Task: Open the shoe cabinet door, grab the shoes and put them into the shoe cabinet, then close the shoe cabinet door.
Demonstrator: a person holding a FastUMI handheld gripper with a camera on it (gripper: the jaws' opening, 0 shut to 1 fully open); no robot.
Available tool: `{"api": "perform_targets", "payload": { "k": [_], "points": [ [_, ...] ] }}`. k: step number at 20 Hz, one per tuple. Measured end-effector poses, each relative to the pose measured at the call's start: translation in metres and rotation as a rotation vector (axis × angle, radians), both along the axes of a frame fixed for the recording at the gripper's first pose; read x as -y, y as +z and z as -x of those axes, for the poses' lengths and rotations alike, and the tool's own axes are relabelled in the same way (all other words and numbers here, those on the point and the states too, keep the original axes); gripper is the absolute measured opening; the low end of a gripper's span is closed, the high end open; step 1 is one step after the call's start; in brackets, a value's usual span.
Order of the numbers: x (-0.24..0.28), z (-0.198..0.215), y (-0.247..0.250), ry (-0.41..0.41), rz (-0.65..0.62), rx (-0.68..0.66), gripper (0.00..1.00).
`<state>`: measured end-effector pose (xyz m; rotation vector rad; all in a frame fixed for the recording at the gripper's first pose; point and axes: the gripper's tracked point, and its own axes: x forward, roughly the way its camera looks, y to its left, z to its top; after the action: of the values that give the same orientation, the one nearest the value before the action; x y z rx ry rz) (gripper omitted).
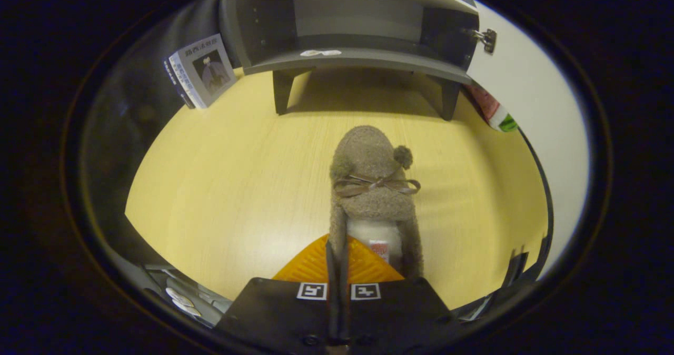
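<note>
Fingers: my fingers (337, 263) are clenched on the left wall of the shoe's heel opening, pinching it so the shoe hangs from them.
Shoe: one fuzzy brown shoe (371, 186), toe pointing ahead of my fingers toward the cabinet, lined up to slide in, I judge.
Shoe cabinet: one shoe cabinet (358, 60), well beyond my fingers on the desk (221, 186), door (532, 107) already swung open right, shelf waiting.
Extras: one book (202, 70) beyond-left; one packet (492, 110) beyond-right.
</note>
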<state>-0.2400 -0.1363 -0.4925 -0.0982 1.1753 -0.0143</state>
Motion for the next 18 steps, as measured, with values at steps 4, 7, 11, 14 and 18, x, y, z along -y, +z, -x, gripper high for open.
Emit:
{"api": "perform_targets", "payload": {
  "k": [4, 7, 11, 14, 18],
  "points": [
    [0.013, -0.021, 0.030, -0.032, 0.005, 0.080, 0.03],
    [0.025, -0.034, 0.060, -0.059, 0.024, 0.153, 0.02],
    [0.036, -0.054, 0.111, -0.079, 0.050, 0.262, 0.02],
    [0.039, -0.073, 0.155, -0.080, 0.077, 0.345, 0.02],
    [0.039, -0.102, 0.215, -0.080, 0.112, 0.459, 0.03]
  ]
}}
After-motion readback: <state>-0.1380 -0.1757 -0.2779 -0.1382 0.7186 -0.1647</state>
